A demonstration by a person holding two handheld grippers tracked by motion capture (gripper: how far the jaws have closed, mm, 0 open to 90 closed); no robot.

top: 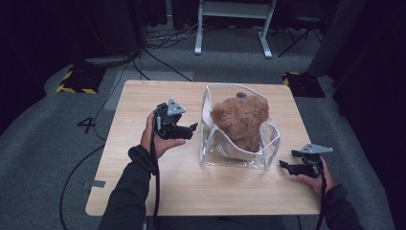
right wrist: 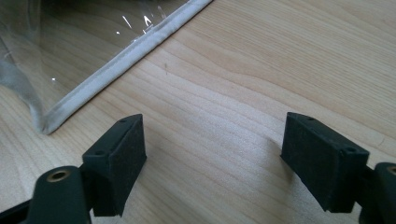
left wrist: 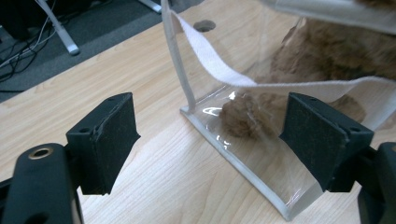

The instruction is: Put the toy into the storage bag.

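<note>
- Stood on a light wooden table (top: 143, 191), right of centre: a clear plastic bag (top: 225, 155) with white-trimmed edges, mouth open upward.
- Sat inside the bag, upright and rising past its rim: a brown plush teddy bear (top: 242, 120).
- Held just left of the bag, aimed at its side wall: the left gripper (top: 189, 129), jaws spread wide and empty.
- Seen through the left gripper view: the bag's white trim (left wrist: 205, 56) and lower corner between the open jaws, close but untouched.
- Rested low near the bag's near right corner — apart from it — the right gripper (top: 286, 166), jaws likewise spread, nothing between them.
- Showed in the right gripper view: bare table and the bag's bottom seam (right wrist: 126, 56) off to the upper left.
- Judged to be an approach toward grasping the bag's rim or wall.
- Best done by closing on the stiff white trim rather than the slick clear film — and by steadying the opposite side, so the bag would not slide or tip the bear.
</note>
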